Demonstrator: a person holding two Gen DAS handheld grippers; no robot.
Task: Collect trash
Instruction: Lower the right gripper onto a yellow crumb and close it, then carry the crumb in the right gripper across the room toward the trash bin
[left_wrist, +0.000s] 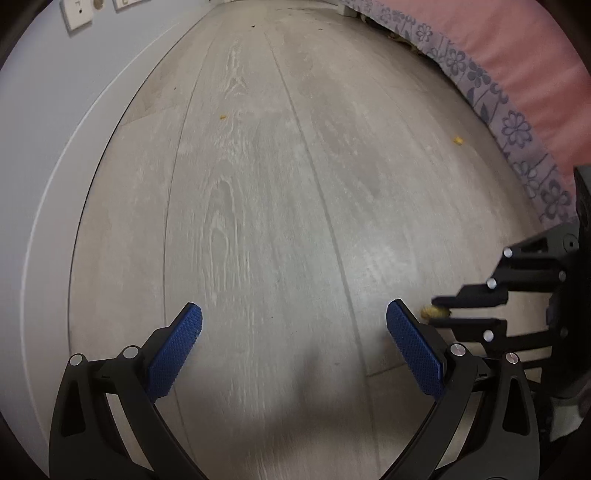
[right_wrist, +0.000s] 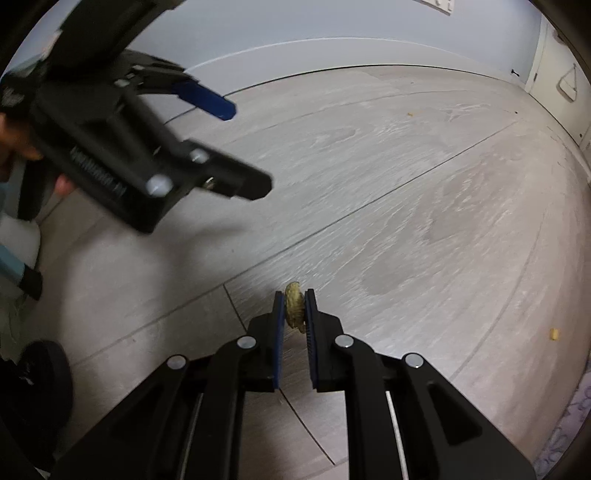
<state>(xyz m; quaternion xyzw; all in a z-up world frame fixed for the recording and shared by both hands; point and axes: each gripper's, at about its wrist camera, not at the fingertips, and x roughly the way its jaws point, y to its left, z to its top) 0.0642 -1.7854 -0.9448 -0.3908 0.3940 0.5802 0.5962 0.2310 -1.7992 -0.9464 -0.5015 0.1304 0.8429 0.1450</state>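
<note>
Left wrist view takes in mostly floor (left_wrist: 280, 206): pale grey wood-look planks running away from the camera, with a white skirting board (left_wrist: 48, 206) and a light wall curving round on the left. Up the right edge hangs a pink bedcover (left_wrist: 517, 66) with a purple flowered border, its hem close to the floor. On the wall near the top left sit white socket plates (left_wrist: 79, 14).

The left gripper (left_wrist: 294, 325) hangs over the bare planks with its jaws wide apart and nothing between them; the blue ribbed pads (left_wrist: 177, 350) face each other across open floor. In the right wrist view it shows blurred at upper left, with a hand (right_wrist: 22, 155) behind it at the left edge.

The right gripper (right_wrist: 294, 295) points steeply down at the floor, its jaws drawn close and clamped on a small tan, crumpled bit of trash (right_wrist: 294, 304). The scrap sits between the fingertips and pokes out a little past them. From the left wrist view the same gripper comes in from the right edge, the yellowish scrap just showing at its tips.

Smaller yellow crumbs lie well apart on the planks: one (left_wrist: 458, 140) near the bedcover hem, another (left_wrist: 222, 117) further off toward the wall, and dark specks (left_wrist: 253, 26) at the far end.
</note>
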